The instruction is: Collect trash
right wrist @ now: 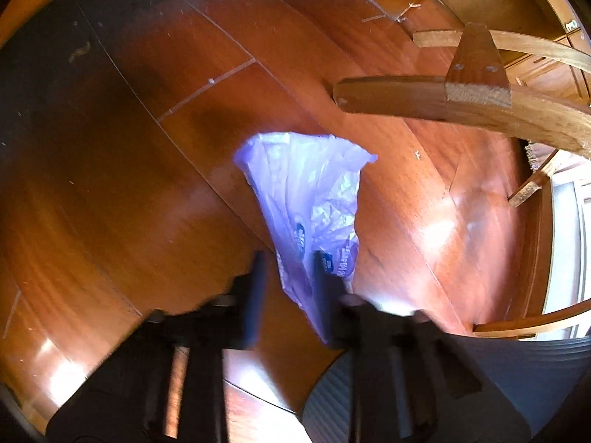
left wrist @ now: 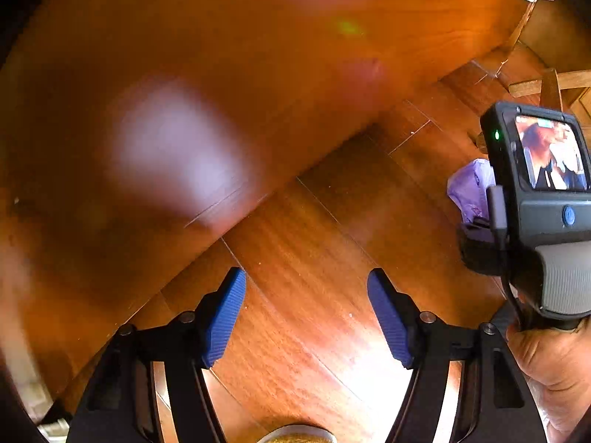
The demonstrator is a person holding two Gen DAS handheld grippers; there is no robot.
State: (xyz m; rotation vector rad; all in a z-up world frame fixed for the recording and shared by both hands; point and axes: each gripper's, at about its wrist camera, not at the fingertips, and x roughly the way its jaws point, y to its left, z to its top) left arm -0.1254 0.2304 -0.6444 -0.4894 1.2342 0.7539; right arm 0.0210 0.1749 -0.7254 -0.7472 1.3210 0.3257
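A: Two grippers, one bag. Left gripper [left wrist: 306, 317] is spread wide with nothing between the blue pads [left wrist: 225, 317], pointed at bare floor [left wrist: 303, 229].

B: And the right?

A: Right gripper [right wrist: 286, 295] has the purple bag [right wrist: 310, 199] running between its fingers. There's a visible gap between the fingers and the view is blurred, so I can't tell if it's pinching the film or just straddling it.

B: Where's the bag exactly?

A: Gathered end sits at the right gripper's tips and the rest fans out away from it over the floor. Can't say if the far end touches the boards. From the left view it's a purple patch just behind the right unit's screen [left wrist: 550, 151].

B: Handling?

A: My read: thin plastic film, nearly weightless, limp, slick. It'll slide out of a loose pinch and won't hold any shape. Best taken at the bunched neck, where layers stack up, not on the flared single-layer end.

B: Surface?

A: Glossy wood planks with strong glare spots and some dust and specks. Low friction, so a nudged bag would skate rather than stay put.

B: Further out?

A: Wooden chair frame [right wrist: 480, 99] beyond the bag to the right, bright window or door at the far right edge.
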